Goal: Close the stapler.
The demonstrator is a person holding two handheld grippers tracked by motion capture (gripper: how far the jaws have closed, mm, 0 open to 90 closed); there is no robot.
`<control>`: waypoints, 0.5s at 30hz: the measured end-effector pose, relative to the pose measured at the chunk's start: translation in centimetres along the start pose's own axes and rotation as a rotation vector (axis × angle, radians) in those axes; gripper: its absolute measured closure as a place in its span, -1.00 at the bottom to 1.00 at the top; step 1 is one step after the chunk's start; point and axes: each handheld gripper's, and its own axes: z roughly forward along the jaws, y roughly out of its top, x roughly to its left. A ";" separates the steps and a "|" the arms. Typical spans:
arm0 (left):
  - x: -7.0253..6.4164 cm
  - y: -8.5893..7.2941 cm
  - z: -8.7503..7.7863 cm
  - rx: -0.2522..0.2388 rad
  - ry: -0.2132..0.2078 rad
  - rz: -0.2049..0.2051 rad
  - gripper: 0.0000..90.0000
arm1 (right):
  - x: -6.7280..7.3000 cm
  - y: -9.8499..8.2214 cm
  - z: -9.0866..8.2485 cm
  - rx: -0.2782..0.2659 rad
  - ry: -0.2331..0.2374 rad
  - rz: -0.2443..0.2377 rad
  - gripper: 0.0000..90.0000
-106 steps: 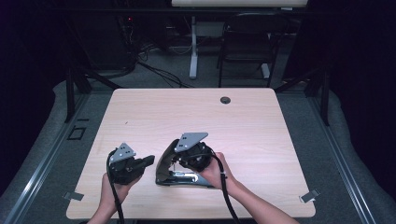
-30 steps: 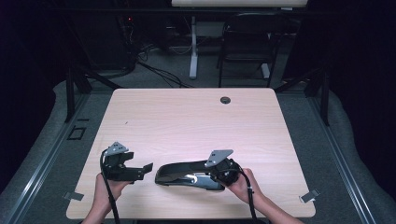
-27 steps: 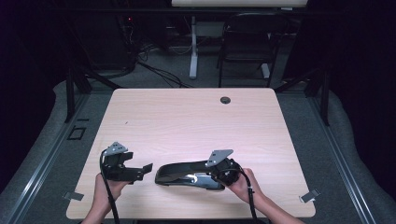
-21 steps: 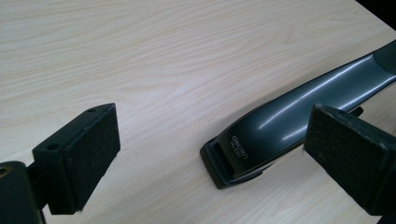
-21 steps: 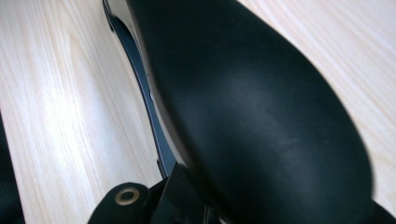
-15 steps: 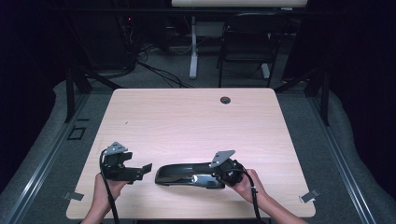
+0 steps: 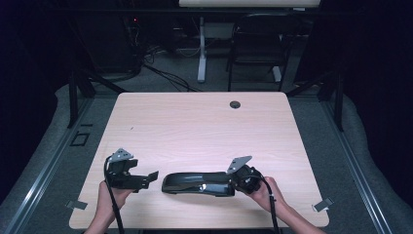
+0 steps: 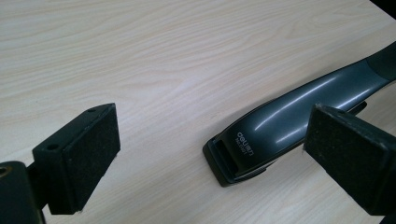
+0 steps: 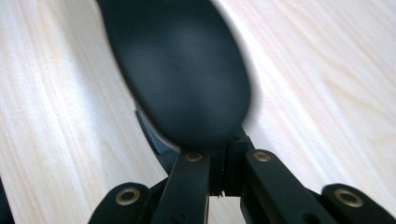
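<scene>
There's the stapler (image 7: 197, 182), a long, heavy-duty one in glossy dark grey-black, lying flat on the desk (image 7: 204, 126) near its front edge. It runs crosswise, parallel to that edge, nose toward the left, tail toward the right. In the left gripper view the stapler (image 8: 285, 126) shows its blunt, squared front end, with small pale lettering printed across the top just behind the nose and a long streak of light down its smooth, gently arched handle. In the right gripper view the stapler (image 9: 182, 70) shows its rounded, broad rear end, dark and slightly blurred, sitting low against the pale wood grain.
</scene>
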 end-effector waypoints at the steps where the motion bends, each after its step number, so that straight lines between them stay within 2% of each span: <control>1: 0.0 0.0 0.0 0.001 0.001 0.008 -0.91 | -0.3 0.0 -0.4 0.002 -0.013 0.004 1.00; 4: 0.0 0.0 0.0 0.001 0.002 0.009 -0.91 | -1.1 0.1 -1.7 -0.017 -0.035 0.037 1.00; 6: 0.0 0.0 0.0 0.002 0.001 0.009 -0.91 | -1.3 0.3 -2.7 -0.061 -0.055 0.064 1.00; 10: 0.1 0.0 0.0 0.002 0.000 0.013 -0.91 | -1.1 1.2 -4.9 -0.158 -0.052 0.080 1.00; 11: 0.1 0.0 0.0 0.001 -0.001 0.013 -0.91 | -1.1 1.2 -4.9 -0.158 -0.052 0.080 1.00; 13: 0.1 0.0 0.0 -0.002 -0.001 0.018 -0.91 | -0.1 1.9 -5.7 -0.178 -0.022 0.053 1.00; 15: 0.1 0.0 -0.1 -0.001 -0.002 0.016 -0.91 | 0.6 2.2 -5.6 -0.163 -0.010 0.028 1.00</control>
